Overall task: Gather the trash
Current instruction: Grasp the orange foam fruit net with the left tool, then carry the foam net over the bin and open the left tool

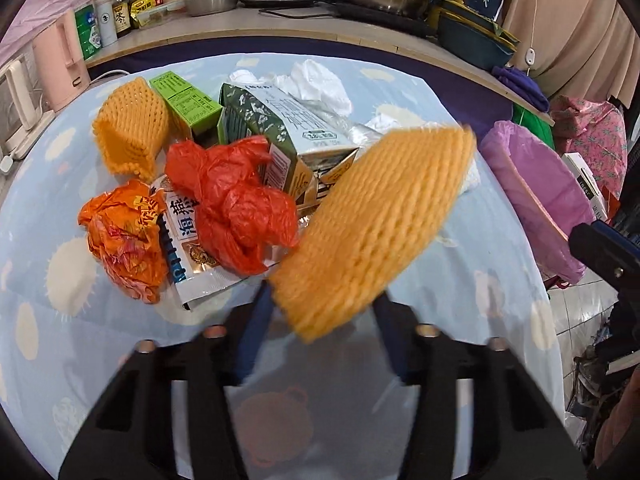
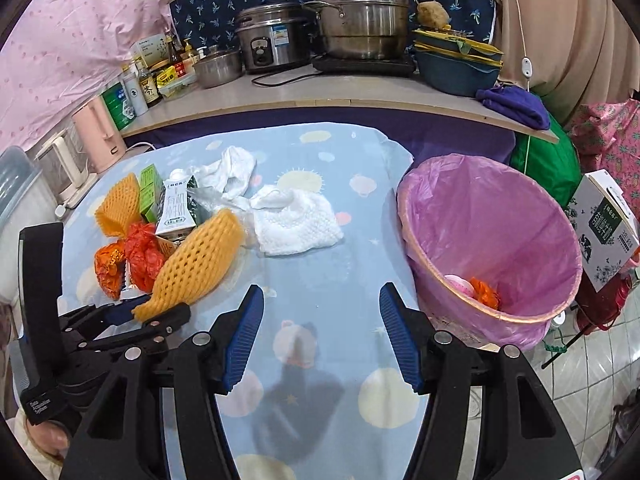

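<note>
Foam net (image 1: 372, 224) clamped between left fingers (image 2: 120, 314)

The silver snack packet (image 1: 188, 236) under the red bag shows large characters, "海" and what may be "燕". The green-and-white milk carton (image 2: 176, 210) reads "有机" (vertically). The left gripper's black housing (image 2: 40, 400) carries small white words, probably "Data Acquisition System".

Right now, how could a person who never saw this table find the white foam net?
Start at the pink-lined bin at the table's right edge and look left across the blue cloth. The white foam net lies flat there, alone on the bin side of the trash pile. Unlike the crumpled white plastic bag behind it, it has a regular bumpy mesh.
</note>
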`<state>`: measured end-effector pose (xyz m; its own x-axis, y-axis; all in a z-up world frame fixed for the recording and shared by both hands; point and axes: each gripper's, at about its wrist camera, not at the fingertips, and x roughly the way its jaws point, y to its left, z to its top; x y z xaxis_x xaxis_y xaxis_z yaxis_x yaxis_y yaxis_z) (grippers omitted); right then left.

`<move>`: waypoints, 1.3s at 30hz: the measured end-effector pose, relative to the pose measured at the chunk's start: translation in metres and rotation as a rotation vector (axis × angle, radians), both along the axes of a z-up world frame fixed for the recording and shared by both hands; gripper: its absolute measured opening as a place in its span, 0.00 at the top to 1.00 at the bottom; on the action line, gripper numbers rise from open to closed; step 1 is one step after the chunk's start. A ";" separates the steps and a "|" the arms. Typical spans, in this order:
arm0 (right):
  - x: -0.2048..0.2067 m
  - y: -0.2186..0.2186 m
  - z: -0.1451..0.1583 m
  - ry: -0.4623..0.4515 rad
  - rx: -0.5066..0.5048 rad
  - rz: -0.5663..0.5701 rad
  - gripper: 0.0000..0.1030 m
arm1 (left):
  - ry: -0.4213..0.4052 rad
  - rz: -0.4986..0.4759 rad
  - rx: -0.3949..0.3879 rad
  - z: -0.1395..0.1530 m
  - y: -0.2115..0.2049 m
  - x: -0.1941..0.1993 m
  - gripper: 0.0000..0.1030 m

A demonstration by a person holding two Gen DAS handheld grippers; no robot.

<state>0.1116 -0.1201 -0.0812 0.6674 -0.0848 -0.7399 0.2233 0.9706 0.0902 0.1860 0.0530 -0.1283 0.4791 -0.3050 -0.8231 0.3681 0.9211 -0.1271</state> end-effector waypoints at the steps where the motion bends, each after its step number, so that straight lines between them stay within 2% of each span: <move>1: 0.003 0.000 -0.002 0.003 0.002 0.003 0.43 | 0.004 -0.002 0.001 0.000 0.000 0.000 0.77; 3: 0.011 -0.002 -0.005 0.008 0.009 0.016 0.43 | 0.004 -0.003 0.001 0.002 0.002 -0.002 0.81; 4: 0.014 -0.003 -0.006 0.007 0.009 0.020 0.43 | -0.001 -0.006 0.004 0.004 0.003 -0.004 0.86; 15: 0.092 -0.030 -0.030 0.032 0.024 0.053 0.43 | -0.002 -0.038 0.006 0.019 0.012 -0.026 0.89; 19: 0.114 -0.033 -0.042 0.051 0.027 0.060 0.47 | 0.006 -0.037 -0.007 0.022 0.017 -0.032 0.89; 23: 0.127 -0.033 -0.053 0.082 0.027 0.073 0.63 | 0.015 -0.037 -0.004 0.022 0.020 -0.034 0.89; 25: 0.129 -0.034 -0.058 0.095 0.038 0.080 0.74 | 0.023 -0.036 -0.008 0.021 0.022 -0.036 0.89; 27: 0.128 -0.032 -0.060 0.098 0.038 0.084 0.89 | 0.024 -0.035 -0.003 0.021 0.021 -0.037 0.89; 29: 0.122 -0.032 -0.058 0.090 0.044 0.082 0.95 | 0.028 -0.031 -0.005 0.022 0.020 -0.039 0.89; 39: 0.065 -0.051 -0.014 -0.020 0.096 0.047 0.97 | 0.004 -0.055 -0.018 0.037 0.007 -0.049 0.89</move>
